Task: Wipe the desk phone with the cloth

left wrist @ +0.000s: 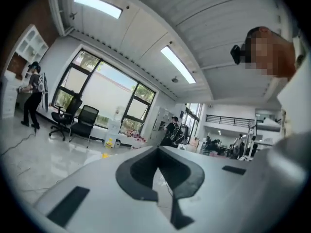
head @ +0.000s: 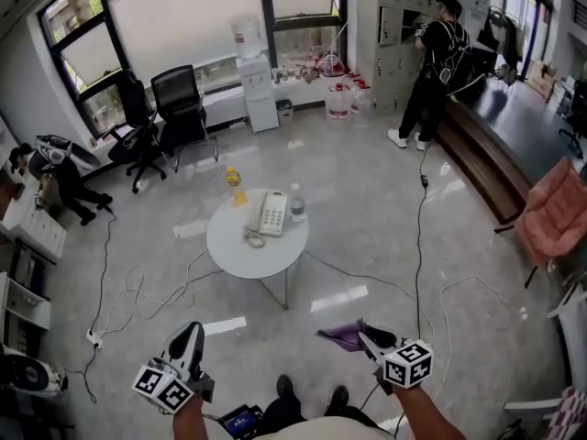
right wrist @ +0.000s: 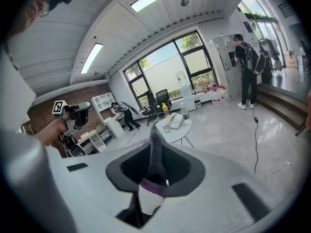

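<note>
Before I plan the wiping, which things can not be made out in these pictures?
Desk phone: too small in the head view; its keys unreadable.
Cloth: right gripper view shows only a strip; the right claw hides the rest.
Bottle label: too small, head view.

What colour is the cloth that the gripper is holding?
Purple. The cloth shows best in the head view, pinched in the right gripper.

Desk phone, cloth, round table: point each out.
desk phone (head: 272,214), head view, middle of its body.
cloth (head: 344,338), head view, middle of purple fold.
round table (head: 266,260), head view, bare top near front.
</note>
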Demonstrator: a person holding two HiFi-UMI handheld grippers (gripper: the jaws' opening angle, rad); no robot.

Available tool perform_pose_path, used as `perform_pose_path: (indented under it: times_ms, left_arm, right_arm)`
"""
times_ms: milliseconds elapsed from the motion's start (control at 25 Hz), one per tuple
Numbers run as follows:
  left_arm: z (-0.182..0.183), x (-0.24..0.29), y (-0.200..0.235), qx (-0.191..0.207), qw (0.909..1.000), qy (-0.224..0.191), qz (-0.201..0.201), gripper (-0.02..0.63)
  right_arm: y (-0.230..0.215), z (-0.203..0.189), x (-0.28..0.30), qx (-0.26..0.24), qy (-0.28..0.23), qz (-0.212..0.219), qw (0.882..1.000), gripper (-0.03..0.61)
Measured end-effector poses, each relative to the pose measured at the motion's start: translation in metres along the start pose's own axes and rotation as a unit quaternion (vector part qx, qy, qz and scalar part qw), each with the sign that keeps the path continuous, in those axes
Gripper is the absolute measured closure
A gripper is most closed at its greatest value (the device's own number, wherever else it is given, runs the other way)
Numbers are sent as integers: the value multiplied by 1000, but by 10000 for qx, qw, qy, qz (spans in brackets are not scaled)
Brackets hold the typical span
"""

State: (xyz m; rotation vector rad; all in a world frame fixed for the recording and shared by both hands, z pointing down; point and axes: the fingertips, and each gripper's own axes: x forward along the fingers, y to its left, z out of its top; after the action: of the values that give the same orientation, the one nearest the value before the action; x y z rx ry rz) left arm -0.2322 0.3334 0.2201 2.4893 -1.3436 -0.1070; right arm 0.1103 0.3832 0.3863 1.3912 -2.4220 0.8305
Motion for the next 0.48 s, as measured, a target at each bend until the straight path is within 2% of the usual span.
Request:
perform_pose_path:
  times_ms: [160, 360, 480]
  left_arm:
    - [-4, -20, -4, 318, 9995, 53, -31, 607]
    - [-15, -43, 20, 681, 9972, 99, -279, 607]
    - [0, -59, 28, 1334, 9901, 280, -329, 607]
  right_arm:
    - [31, 32, 0, -444, -401, 55, 9982, 514]
    - [104, 92, -1, -1187, -1014, 62, 9877, 514]
    - [153, 120, 4, -1478, -1386, -58, 9792, 514]
